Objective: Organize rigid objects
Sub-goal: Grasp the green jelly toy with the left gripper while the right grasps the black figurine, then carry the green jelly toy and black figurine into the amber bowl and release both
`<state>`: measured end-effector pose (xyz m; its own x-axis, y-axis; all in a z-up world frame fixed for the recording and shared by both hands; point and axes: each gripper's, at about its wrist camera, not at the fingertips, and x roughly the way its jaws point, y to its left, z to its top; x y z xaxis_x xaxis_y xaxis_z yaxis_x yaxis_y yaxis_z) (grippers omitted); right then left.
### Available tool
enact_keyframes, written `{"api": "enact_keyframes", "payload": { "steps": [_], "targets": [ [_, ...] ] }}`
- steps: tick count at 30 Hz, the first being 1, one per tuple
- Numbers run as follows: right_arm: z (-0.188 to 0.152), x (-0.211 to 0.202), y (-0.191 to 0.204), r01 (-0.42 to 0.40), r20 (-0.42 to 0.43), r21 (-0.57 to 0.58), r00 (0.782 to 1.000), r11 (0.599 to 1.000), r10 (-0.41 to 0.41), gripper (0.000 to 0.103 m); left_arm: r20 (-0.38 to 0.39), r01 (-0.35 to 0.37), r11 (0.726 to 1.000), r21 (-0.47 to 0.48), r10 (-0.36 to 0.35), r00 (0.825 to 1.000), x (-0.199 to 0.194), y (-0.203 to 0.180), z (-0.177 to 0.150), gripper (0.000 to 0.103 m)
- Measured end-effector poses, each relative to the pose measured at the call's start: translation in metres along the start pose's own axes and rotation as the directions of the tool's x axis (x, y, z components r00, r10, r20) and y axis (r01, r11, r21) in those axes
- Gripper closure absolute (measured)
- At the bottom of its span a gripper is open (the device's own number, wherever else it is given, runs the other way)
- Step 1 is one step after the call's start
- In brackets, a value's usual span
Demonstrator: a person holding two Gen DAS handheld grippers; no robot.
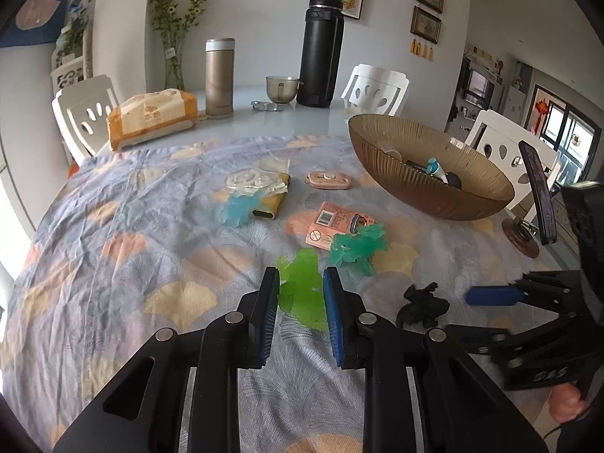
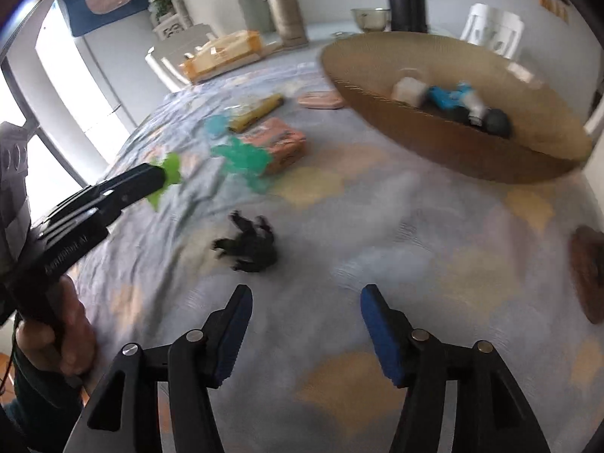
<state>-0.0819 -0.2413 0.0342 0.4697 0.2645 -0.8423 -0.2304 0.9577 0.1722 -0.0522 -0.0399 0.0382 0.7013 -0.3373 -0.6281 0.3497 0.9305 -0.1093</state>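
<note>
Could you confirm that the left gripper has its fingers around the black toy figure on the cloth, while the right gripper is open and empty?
Not quite: the left gripper has its fingers around the bright green toy, as the left wrist view shows. The black toy figure lies untouched on the cloth. The right gripper is indeed open and empty.

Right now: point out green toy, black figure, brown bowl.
green toy [image 1: 302, 290], left wrist view, body between the pads.
black figure [image 2: 251, 247], right wrist view, torso.
brown bowl [image 1: 422, 192], left wrist view, outer wall.
</note>
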Motion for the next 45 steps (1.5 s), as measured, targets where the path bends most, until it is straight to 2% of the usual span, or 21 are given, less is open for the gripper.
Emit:
{"api": "enact_keyframes", "payload": {
  "steps": [3,6,7,9,11,15,17,20,24,25,27,29,31,33,35,38,41,42,44,45],
  "targets": [
    [0.008,0.01,0.02,0.028,0.004,-0.053,1.0,0.998,-0.028,0.04,0.001,0.003,1.0,-0.007,-0.003,1.0,0.0,0.001,0.0,0.082],
    [0.015,0.017,0.031,0.045,0.02,-0.054,0.999,0.998,-0.044,0.042,-0.002,0.008,1.0,-0.018,-0.008,1.0,0.001,0.003,0.0,0.082],
    [0.015,0.017,0.034,0.049,0.027,-0.059,0.999,0.997,-0.047,0.054,-0.003,0.008,1.0,-0.021,-0.008,1.0,0.002,0.003,0.0,0.082],
    [0.013,0.016,0.042,0.057,0.046,-0.077,0.997,0.995,-0.054,0.071,-0.003,0.006,1.0,-0.024,-0.006,1.0,0.002,0.003,-0.001,0.082],
    [0.009,0.014,0.05,0.083,0.063,-0.099,0.995,0.992,-0.077,0.071,-0.004,0.003,1.0,-0.021,-0.003,1.0,0.002,0.002,-0.001,0.082],
    [0.005,-0.009,0.05,0.07,0.098,-0.096,0.993,0.993,-0.061,0.071,0.004,0.001,1.0,-0.026,-0.001,1.0,-0.002,0.0,0.002,0.082],
    [0.012,-0.032,0.044,0.082,0.157,-0.084,0.985,0.993,-0.068,0.071,0.021,0.046,0.997,-0.058,-0.044,0.999,-0.012,0.0,0.014,0.082],
    [0.031,-0.086,0.022,0.1,0.287,-0.02,0.954,0.995,-0.09,0.071,0.115,0.112,0.992,-0.055,-0.106,0.988,-0.043,-0.01,0.049,0.082],
    [0.058,-0.156,-0.019,0.087,0.447,0.121,0.885,0.989,-0.133,0.071,0.216,0.187,0.982,-0.013,-0.18,0.96,-0.073,-0.032,0.104,0.082],
    [0.065,-0.173,-0.032,0.074,0.486,0.165,0.862,0.983,-0.147,0.071,0.232,0.218,0.976,-0.013,-0.209,0.95,-0.076,-0.037,0.118,0.082],
    [0.073,-0.191,-0.048,0.066,0.519,0.224,0.837,0.972,-0.177,0.071,0.259,0.271,0.962,-0.037,-0.253,0.932,-0.074,-0.046,0.142,0.082],
    [0.081,-0.198,-0.064,0.061,0.522,0.29,0.826,0.955,-0.211,0.071,0.257,0.302,0.952,-0.049,-0.28,0.925,-0.066,-0.055,0.158,0.082],
    [0.09,-0.192,-0.074,0.057,0.504,0.328,0.833,0.943,-0.226,0.071,0.239,0.31,0.95,-0.04,-0.292,0.926,-0.051,-0.068,0.169,0.082],
    [0.097,-0.175,-0.078,0.091,0.455,0.356,0.853,0.93,-0.258,0.071,0.198,0.297,0.955,-0.026,-0.286,0.938,-0.028,-0.08,0.171,0.082],
    [0.1,-0.159,-0.084,0.122,0.398,0.379,0.873,0.917,-0.281,0.071,0.142,0.287,0.957,-0.034,-0.279,0.95,-0.004,-0.089,0.164,0.082],
    [0.096,-0.136,-0.099,0.18,0.297,0.428,0.897,0.886,-0.326,0.071,0.044,0.294,0.955,-0.048,-0.292,0.955,0.03,-0.098,0.151,0.082],
    [0.092,-0.124,-0.116,0.187,0.244,0.454,0.914,0.871,-0.323,0.071,-0.02,0.274,0.961,-0.038,-0.275,0.961,0.05,-0.106,0.143,0.081],
    [0.092,-0.123,-0.118,0.194,0.237,0.454,0.914,0.869,-0.328,0.071,-0.031,0.28,0.959,-0.043,-0.281,0.959,0.052,-0.106,0.141,0.078],
    [0.091,-0.123,-0.121,0.199,0.227,0.46,0.916,0.865,-0.331,0.07,-0.035,0.271,0.962,-0.042,-0.272,0.962,0.05,-0.108,0.14,0.05],
    [0.091,-0.126,-0.121,0.193,0.231,0.462,0.916,0.866,-0.327,0.061,-0.028,0.266,0.963,-0.036,-0.267,0.963,0.047,-0.106,0.141,0.044]
  ]
}}
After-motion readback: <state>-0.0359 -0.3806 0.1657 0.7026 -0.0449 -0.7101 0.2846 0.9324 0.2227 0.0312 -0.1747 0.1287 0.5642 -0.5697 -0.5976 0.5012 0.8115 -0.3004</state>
